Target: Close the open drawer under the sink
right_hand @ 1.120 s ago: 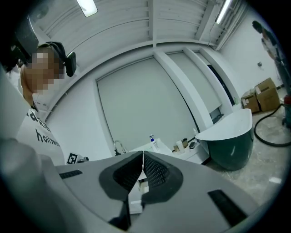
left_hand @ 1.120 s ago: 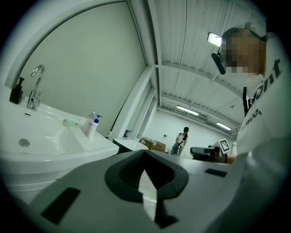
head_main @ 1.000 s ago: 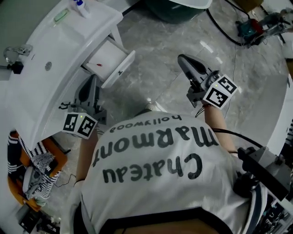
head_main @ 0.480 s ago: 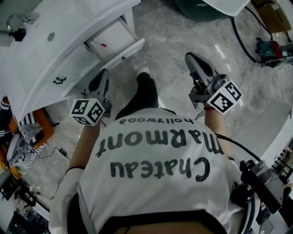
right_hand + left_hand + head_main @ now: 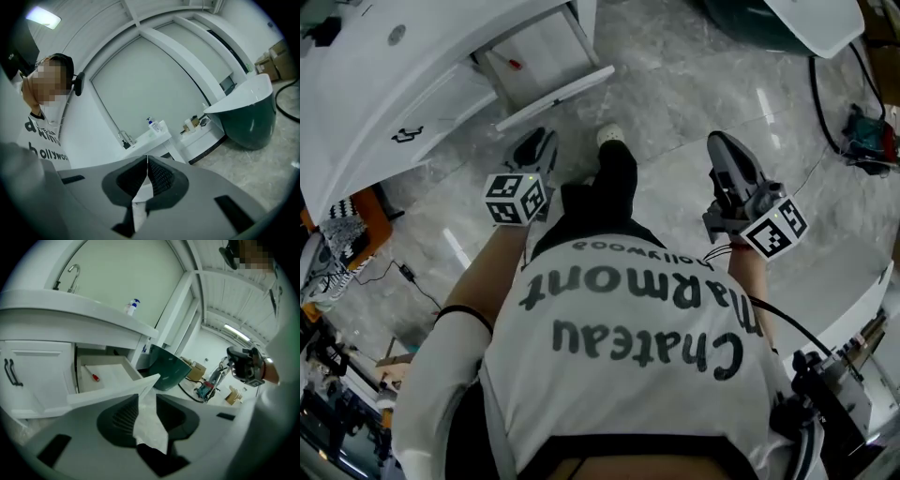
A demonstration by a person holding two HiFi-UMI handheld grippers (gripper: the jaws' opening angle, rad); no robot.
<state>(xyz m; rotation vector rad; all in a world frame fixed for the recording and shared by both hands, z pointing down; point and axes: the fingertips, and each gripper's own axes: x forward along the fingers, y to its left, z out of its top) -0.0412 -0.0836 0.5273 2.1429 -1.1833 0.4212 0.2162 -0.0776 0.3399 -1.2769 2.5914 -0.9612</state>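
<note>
The white sink cabinet (image 5: 384,75) fills the head view's top left. Its drawer (image 5: 539,52) stands pulled out, front panel (image 5: 558,89) toward me. The left gripper view shows the drawer's (image 5: 108,373) inside with a small red-tipped thing (image 5: 95,377) on its bottom. My left gripper (image 5: 539,142) hangs just short of the panel and points at it. Its jaws (image 5: 149,401) have just been opening and hold nothing. My right gripper (image 5: 724,145) floats over the marble floor to the right, away from the cabinet. Its jaws (image 5: 147,160) are shut and empty.
A cabinet door with a black handle (image 5: 408,134) sits left of the drawer. A dark green tub (image 5: 168,371) stands beyond it. Cables and a tool (image 5: 862,131) lie on the floor at right. The person's leg and shoe (image 5: 609,159) reach between the grippers. Clutter (image 5: 337,244) is at left.
Both grippers have sunk toward the floor, the left one farther, down to the level of the drawer front. The cabinet has slid toward the top of the head view.
</note>
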